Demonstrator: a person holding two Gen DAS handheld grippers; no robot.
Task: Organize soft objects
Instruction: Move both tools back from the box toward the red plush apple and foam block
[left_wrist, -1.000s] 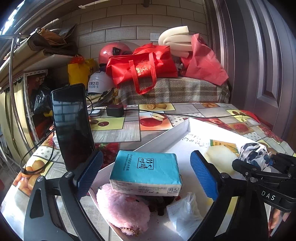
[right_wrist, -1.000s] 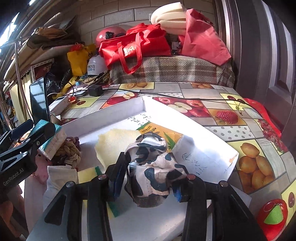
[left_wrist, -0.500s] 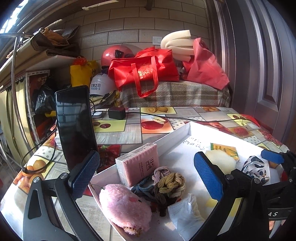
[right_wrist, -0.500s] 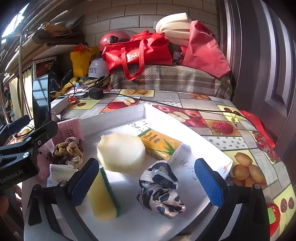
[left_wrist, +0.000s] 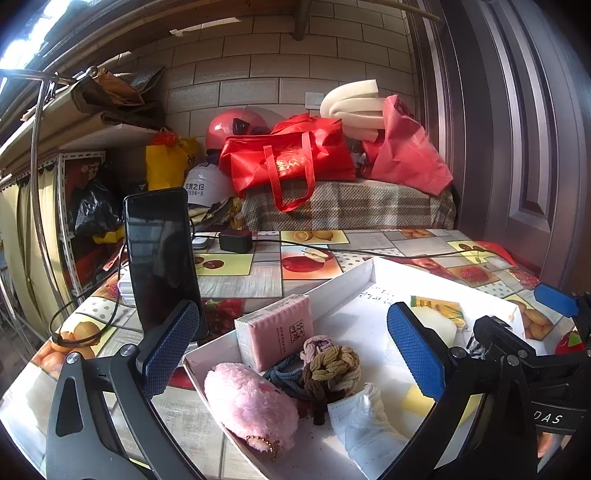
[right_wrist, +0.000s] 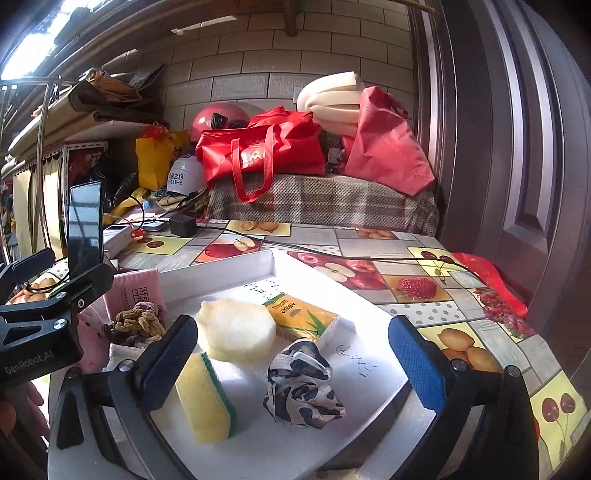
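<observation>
A white tray (left_wrist: 334, 284) on the table holds the soft things. A pink tissue pack (left_wrist: 277, 334) stands on edge in it, with a pink fluffy pouch (left_wrist: 251, 402), knotted hair ties (left_wrist: 332, 367) and a white mask (left_wrist: 365, 424) nearby. My left gripper (left_wrist: 291, 349) is open above these, holding nothing. My right gripper (right_wrist: 291, 360) is open too. A black-and-white patterned cloth (right_wrist: 301, 384) lies loose on the tray (right_wrist: 221, 266) between its jaws, untouched. Beside it are a yellow sponge (right_wrist: 205, 398), a white foam round (right_wrist: 234, 328) and a yellow tissue pack (right_wrist: 301, 319).
A dark phone (left_wrist: 162, 258) stands upright left of the tray. A black charger (left_wrist: 235, 240) and its cable cross the fruit-patterned tablecloth (right_wrist: 413, 288). Behind the table sit red bags (left_wrist: 291, 158) and helmets on a plaid-covered bench. A door (left_wrist: 524, 147) is at the right.
The blue tissue pack between my left gripper's jaws is gone; a pink tissue pack has appeared standing in the tray. My right gripper opened, letting go of the patterned cloth, and drew back.
</observation>
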